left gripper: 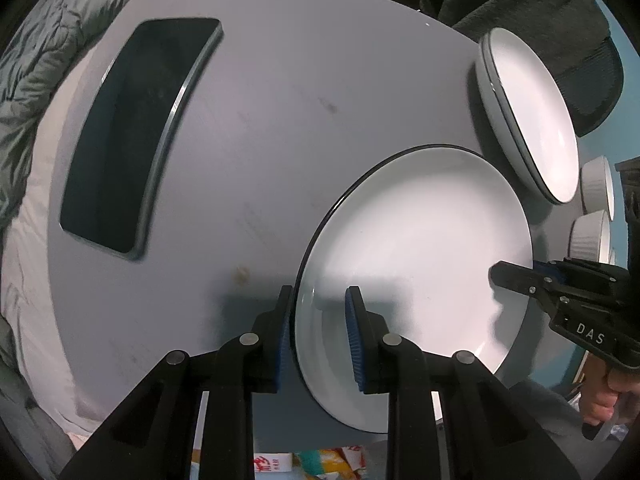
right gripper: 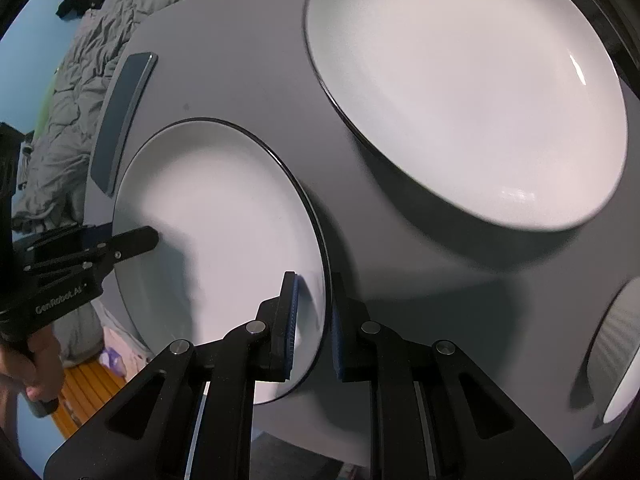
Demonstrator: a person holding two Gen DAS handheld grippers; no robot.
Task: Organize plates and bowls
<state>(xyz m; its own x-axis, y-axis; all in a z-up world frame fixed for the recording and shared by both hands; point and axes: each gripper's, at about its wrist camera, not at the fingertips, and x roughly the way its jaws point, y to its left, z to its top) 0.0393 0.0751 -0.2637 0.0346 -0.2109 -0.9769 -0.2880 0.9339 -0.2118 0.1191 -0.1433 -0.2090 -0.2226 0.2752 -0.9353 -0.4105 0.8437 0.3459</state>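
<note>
A white plate with a dark rim (left gripper: 420, 248) (right gripper: 224, 216) is tilted above the grey table (left gripper: 260, 120). My left gripper (left gripper: 318, 304) straddles its left rim, jaws partly open with a gap on each side. My right gripper (right gripper: 314, 292) straddles the opposite rim, jaws close around it; it also shows in the left wrist view (left gripper: 516, 276). A second white plate (left gripper: 532, 112) (right gripper: 472, 92) sits on a stack at the far right. Ribbed white bowls (left gripper: 596, 184) (right gripper: 620, 344) stand beside it.
A dark phone (left gripper: 136, 132) (right gripper: 120, 116) lies on the table's left side. A grey duvet (right gripper: 80, 92) lies beyond the table's left edge. A dark chair (left gripper: 560, 12) stands behind the table. The table's near edge is just under the held plate.
</note>
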